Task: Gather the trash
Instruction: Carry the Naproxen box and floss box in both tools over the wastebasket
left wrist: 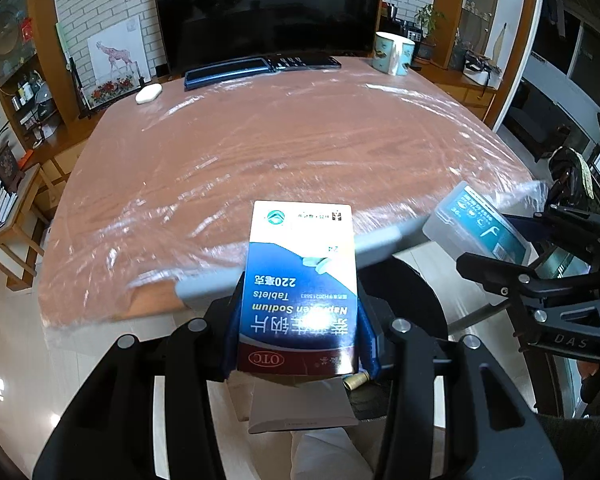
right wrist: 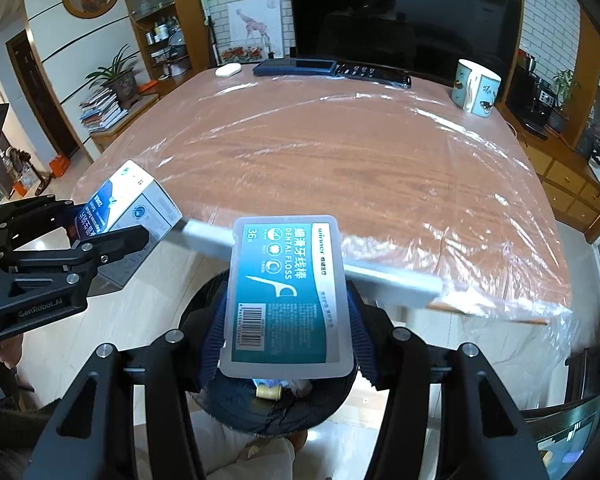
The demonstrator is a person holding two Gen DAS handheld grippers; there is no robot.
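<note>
A pill box [left wrist: 300, 280] is pinched between the pads of the left hand-held gripper [left wrist: 298, 344], and a dental floss case [right wrist: 286, 296] is clamped by the right hand-held gripper [right wrist: 286, 344]. Both are held off the counter [right wrist: 360, 168], above a dark bin [right wrist: 276, 408] just below its edge. The carrying step appears nearly done; next, each item is to be positioned over the bin's opening and released.
</note>
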